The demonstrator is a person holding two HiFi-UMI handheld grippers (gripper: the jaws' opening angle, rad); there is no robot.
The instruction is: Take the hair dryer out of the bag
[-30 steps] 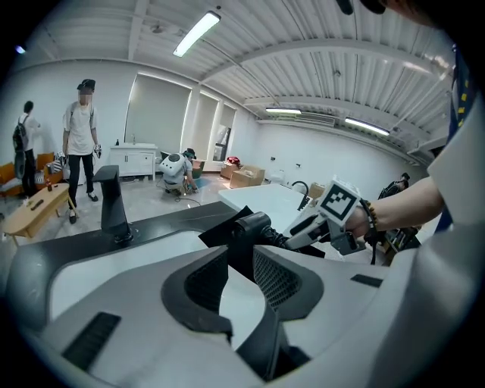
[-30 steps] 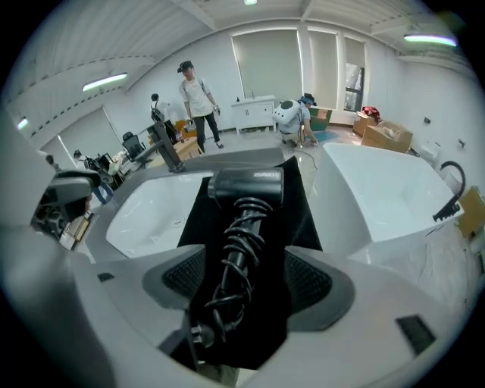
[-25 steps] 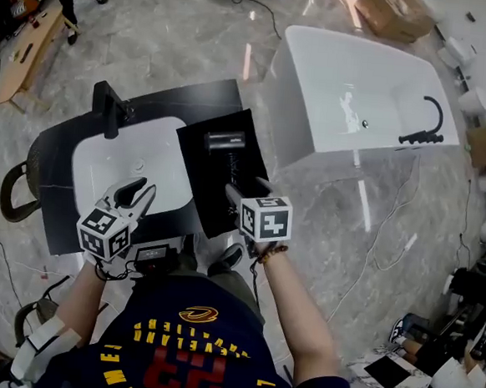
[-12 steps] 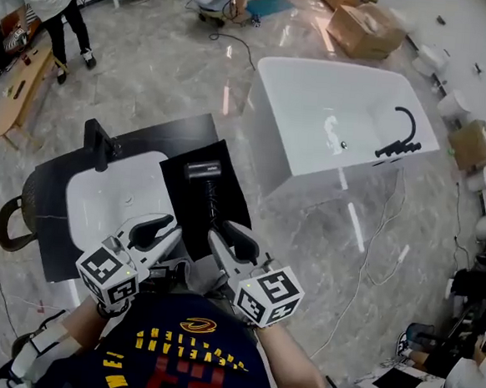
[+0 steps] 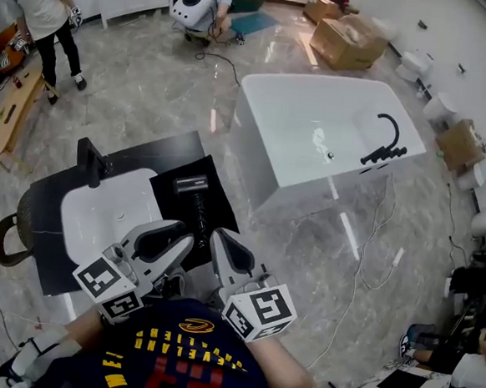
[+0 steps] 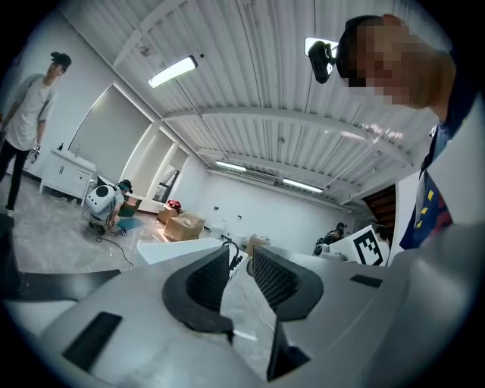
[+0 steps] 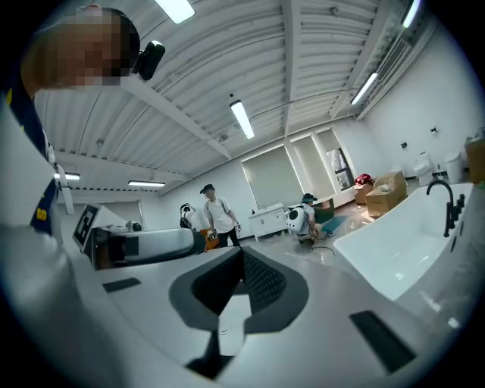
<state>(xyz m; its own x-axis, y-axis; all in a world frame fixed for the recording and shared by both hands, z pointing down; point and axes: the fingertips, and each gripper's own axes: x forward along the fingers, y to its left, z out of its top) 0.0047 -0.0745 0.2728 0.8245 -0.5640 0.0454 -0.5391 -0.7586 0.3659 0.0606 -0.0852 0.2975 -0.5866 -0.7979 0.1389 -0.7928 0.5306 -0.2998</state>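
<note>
The black hair dryer (image 5: pixel 192 185) lies on a flat black bag (image 5: pixel 225 204) on the counter, to the right of the white sink basin (image 5: pixel 99 211); its handle and cord run toward me. Both grippers hang raised above the counter's near edge, close to my chest, pointing level and apart from the dryer. My left gripper (image 5: pixel 175 240) is open, a clear gap between its ribbed pads (image 6: pixel 208 280) and nothing in it. The jaws of my right gripper (image 5: pixel 222 244) are shut pad to pad (image 7: pixel 261 282), empty.
A black tap (image 5: pixel 90 162) stands at the sink's far left. A white bathtub (image 5: pixel 315 128) with a black tap (image 5: pixel 385 146) stands to the right. A cable (image 5: pixel 363 265) trails on the marble floor. A person (image 5: pixel 43 14) stands far left, near cardboard boxes (image 5: pixel 347 38).
Both grippers have risen from the counter toward my chest and tipped level. The right gripper's jaws, open half a second ago, have closed empty. The dryer has stayed on the bag.
</note>
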